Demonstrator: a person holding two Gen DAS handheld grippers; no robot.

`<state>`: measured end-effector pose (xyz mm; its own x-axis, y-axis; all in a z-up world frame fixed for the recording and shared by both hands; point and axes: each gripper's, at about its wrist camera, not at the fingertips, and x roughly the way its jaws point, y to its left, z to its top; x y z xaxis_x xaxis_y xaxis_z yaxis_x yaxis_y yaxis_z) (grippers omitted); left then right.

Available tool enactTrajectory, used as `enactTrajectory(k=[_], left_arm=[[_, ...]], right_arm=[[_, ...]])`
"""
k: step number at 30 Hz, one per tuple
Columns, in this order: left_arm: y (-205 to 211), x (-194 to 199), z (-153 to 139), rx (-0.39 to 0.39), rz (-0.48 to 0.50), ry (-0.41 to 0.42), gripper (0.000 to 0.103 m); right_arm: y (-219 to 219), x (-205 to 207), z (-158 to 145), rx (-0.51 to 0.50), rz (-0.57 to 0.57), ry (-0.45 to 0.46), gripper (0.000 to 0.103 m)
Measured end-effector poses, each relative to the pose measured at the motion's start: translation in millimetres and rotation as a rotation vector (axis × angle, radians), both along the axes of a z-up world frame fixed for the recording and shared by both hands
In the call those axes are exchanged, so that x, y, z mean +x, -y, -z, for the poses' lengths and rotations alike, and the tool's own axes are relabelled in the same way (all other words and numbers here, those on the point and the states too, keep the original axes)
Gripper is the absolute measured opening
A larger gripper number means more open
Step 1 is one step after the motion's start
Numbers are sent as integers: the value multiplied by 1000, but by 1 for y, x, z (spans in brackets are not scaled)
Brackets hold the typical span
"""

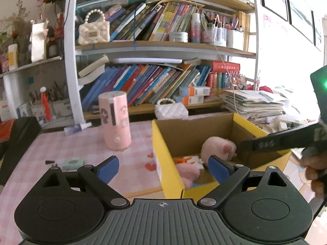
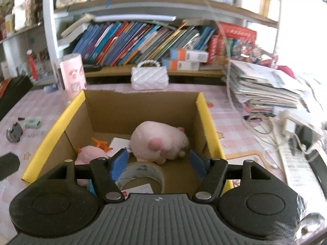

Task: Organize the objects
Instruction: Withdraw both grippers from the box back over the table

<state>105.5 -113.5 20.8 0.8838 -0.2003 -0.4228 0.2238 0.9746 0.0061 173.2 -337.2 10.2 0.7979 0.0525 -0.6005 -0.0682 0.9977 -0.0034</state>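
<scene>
A yellow-edged cardboard box (image 2: 206,118) stands open on the pink checked bench (image 1: 81,143), and everything here is placed against it. Inside the box a round pink plush toy (image 2: 159,143) lies near the middle of the floor, a smaller pink plush with orange feet (image 2: 90,152) sits toward the box's left wall, a white card (image 2: 120,143) lies between them, and a roll of clear tape (image 2: 141,173) rests at the near wall. The right tool (image 2: 156,162) hangs over the near edge of the box with its blue pads spread wide and nothing between them; the tape roll lies just below them. The left tool (image 1: 163,168) is at the box's left near corner, its pads also spread and gripping nothing, one pad over the bench and the other over the box interior. Left of the box stands a pink cylinder (image 1: 115,120), and further left a small mint case (image 1: 72,162) lies on the bench. Behind the box a white quilted purse (image 2: 150,77) sits in front of the bookshelf (image 1: 163,49), and to the box's right is a stack of papers (image 2: 265,87).
</scene>
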Motion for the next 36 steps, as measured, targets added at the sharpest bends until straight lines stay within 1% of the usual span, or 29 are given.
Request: enactTrajectory(k=[7,12,16,23,28,36], left_arm=[[-24,-21,5,-9,-2,-25,96],[-43,-38,8,-19,-12,-57,96],[-56,-51,11,-14,-11,-85,96],[-77,-71,20,18,-12,-161,96],[-93,-86,23,31,-23,-183,96],[-117,-106,26,41,-53,-198,96]], right_arm=[[-7,-48,-10,9,123,54,72],[-28,-80,-8,3,150,49,74],[-52,-101,0,-10,125,13,77],[-96,-133,20,-28,60,-91,81],[-120,-149,26,-42,23,-114,84],[-141,-162,34,-20,7,-158,86]])
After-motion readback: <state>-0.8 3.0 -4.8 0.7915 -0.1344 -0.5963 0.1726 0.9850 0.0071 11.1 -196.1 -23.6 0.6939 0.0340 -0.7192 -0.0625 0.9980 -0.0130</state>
